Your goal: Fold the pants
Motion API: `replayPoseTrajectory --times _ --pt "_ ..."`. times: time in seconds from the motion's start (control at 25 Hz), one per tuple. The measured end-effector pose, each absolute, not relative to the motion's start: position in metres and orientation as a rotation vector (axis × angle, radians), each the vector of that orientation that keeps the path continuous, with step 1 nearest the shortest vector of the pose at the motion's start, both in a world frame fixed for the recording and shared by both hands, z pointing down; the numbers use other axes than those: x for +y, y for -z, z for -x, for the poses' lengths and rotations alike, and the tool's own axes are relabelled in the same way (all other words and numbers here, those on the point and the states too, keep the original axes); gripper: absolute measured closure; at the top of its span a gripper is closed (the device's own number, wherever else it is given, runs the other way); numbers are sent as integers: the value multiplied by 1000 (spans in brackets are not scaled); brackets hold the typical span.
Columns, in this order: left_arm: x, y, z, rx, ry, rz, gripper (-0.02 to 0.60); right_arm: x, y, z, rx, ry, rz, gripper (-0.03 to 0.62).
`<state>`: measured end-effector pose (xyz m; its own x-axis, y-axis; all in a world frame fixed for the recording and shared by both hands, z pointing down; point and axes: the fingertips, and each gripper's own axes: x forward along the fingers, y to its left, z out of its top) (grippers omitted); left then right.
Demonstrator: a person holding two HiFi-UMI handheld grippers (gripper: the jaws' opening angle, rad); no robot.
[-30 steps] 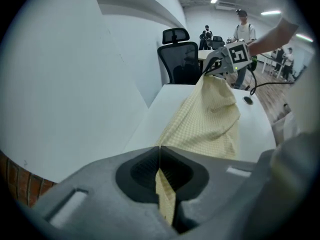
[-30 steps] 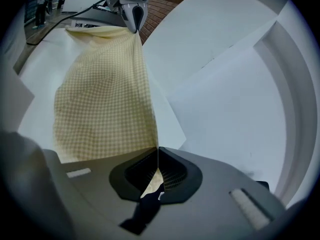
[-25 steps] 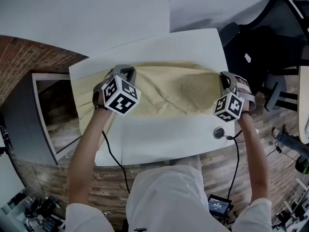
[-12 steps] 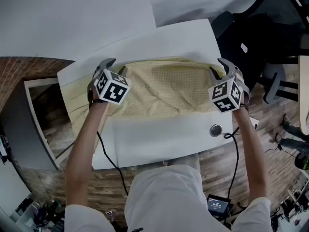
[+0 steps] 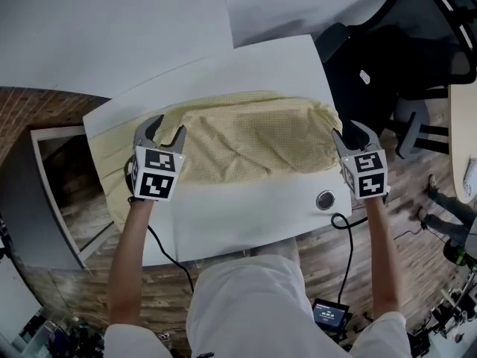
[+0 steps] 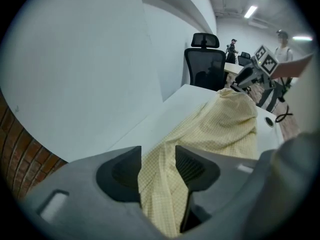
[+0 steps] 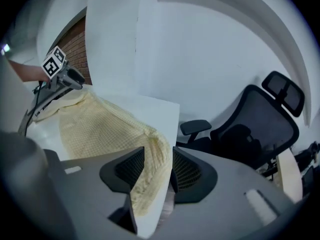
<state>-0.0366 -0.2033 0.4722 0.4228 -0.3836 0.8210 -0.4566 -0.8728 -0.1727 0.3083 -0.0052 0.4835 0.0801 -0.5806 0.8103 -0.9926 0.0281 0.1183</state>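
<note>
Left gripper (image 5: 167, 127) and right gripper (image 5: 352, 131) have just been opening, jaws apart with cloth loose between them. Pale yellow checked pants (image 5: 246, 136) lie folded and rumpled across the white table (image 5: 246, 207); both grippers slant down at opposite ends.

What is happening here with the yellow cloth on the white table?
A person is folding a pair of yellow checked pants on a white table, with a handheld gripper in each hand. The pants lie wrinkled across the table. The left gripper is at their left end and the right gripper at their right end. Both grippers have just been opening their jaws. The cloth lies loose between the jaws of each and is not clamped.
</note>
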Motion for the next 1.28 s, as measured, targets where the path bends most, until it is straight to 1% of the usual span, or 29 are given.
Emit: replayPoseTrajectory --times 0.2,0.44,0.52,0.56,0.68,0.72,0.8,0.88,0.96,1.08,1.28 --pt "-212 -458 53 -855 -1474 -2600 371 22 -503 -306 -1582 -931 -1682 391" --pt "-178 -449 49 -795 -1421 -2619 373 31 -524 -296 -1651 -1231 -1732 306" --pt "-159 -457 45 -752 -1416 -2611 373 32 -534 -296 -1651 -1300 -1733 262" --pt "-149 -461 44 -732 -1418 -2606 373 32 -539 -295 -1645 -1325 -1731 253" --pt "-120 -477 43 -681 -1426 -2572 384 35 -553 -291 -1607 -1380 -1730 256" --pt "-111 -482 43 -665 -1426 -2558 388 36 -556 -290 -1590 -1379 -1734 274" --pt "-94 -493 42 -634 -1426 -2533 394 36 -560 -291 -1565 -1335 -1733 328" --pt "-80 -501 39 -618 -1428 -2513 396 38 -563 -290 -1552 -1270 -1694 438" --pt "-68 -509 36 -613 -1433 -2493 400 43 -564 -290 -1548 -1217 -1650 493" --pt "-53 -518 33 -614 -1450 -2456 413 53 -563 -303 -1535 -1180 -1640 512" --pt "-31 -522 23 -610 -1450 -2417 423 79 -556 -351 -1470 -1100 -1630 523"
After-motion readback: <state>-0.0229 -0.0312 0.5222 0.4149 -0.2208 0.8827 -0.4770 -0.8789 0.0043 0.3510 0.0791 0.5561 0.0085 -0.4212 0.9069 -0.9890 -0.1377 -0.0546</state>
